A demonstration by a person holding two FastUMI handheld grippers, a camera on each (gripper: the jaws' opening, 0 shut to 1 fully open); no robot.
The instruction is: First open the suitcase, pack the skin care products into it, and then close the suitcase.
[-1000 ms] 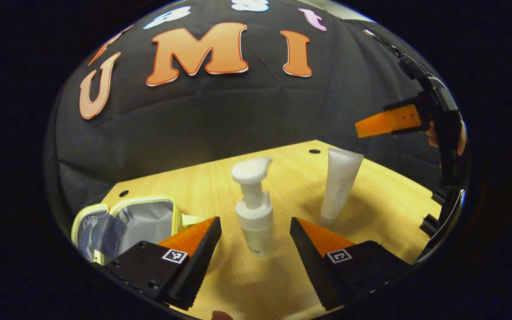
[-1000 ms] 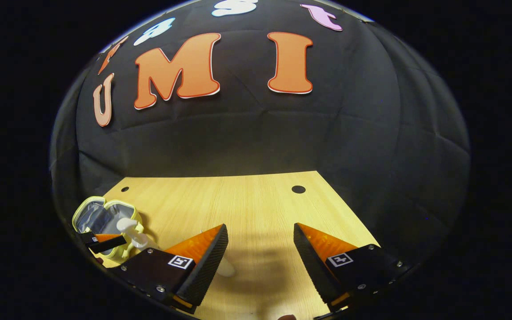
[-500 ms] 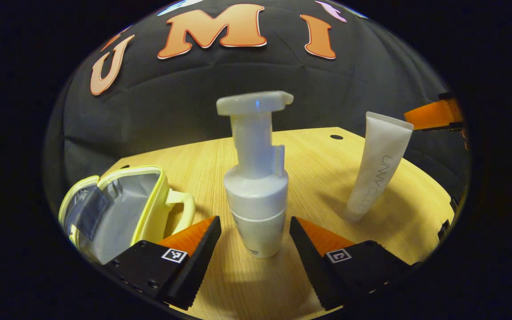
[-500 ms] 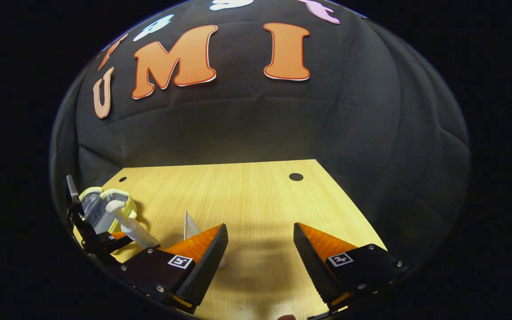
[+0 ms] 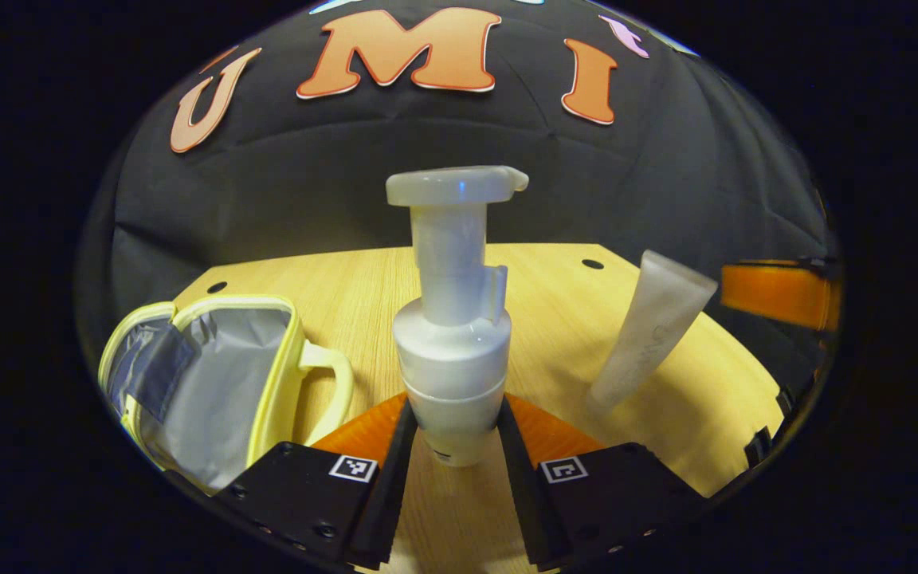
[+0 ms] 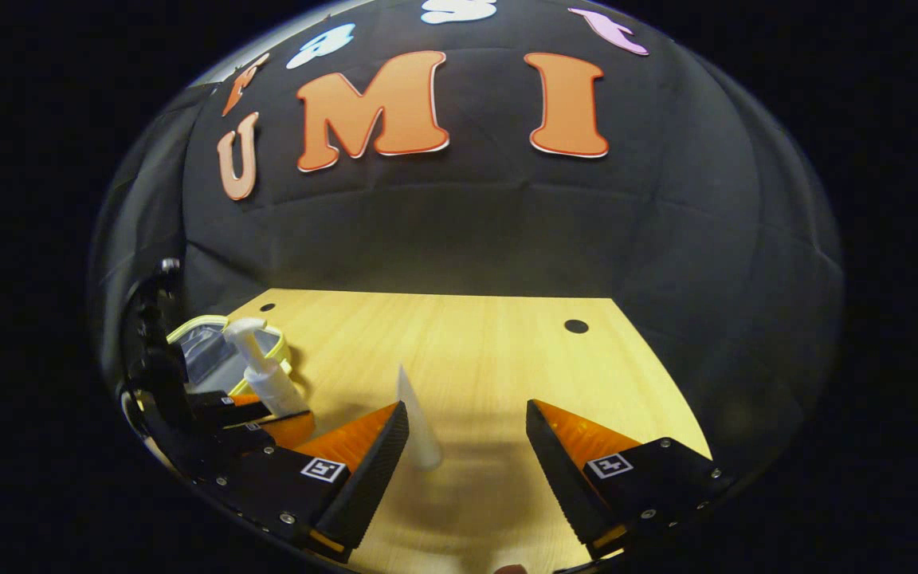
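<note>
**Pump bottle pinched by left gripper**

Case (image 5: 212, 383) lies open at the left of the table (image 5: 555, 295), its grey lining showing and its handle toward the bottle. Just right of it the left gripper (image 5: 453, 434) has both fingers pressed on the base of the upright pump bottle (image 5: 453, 351). Farther right a white tube (image 5: 650, 331) stands on its cap, leaning, apart from the bottle. In the right gripper view, the right gripper (image 6: 467, 446) hangs over the table with fingers spread wide, the tube (image 6: 419, 422) just beside its left finger.
</note>
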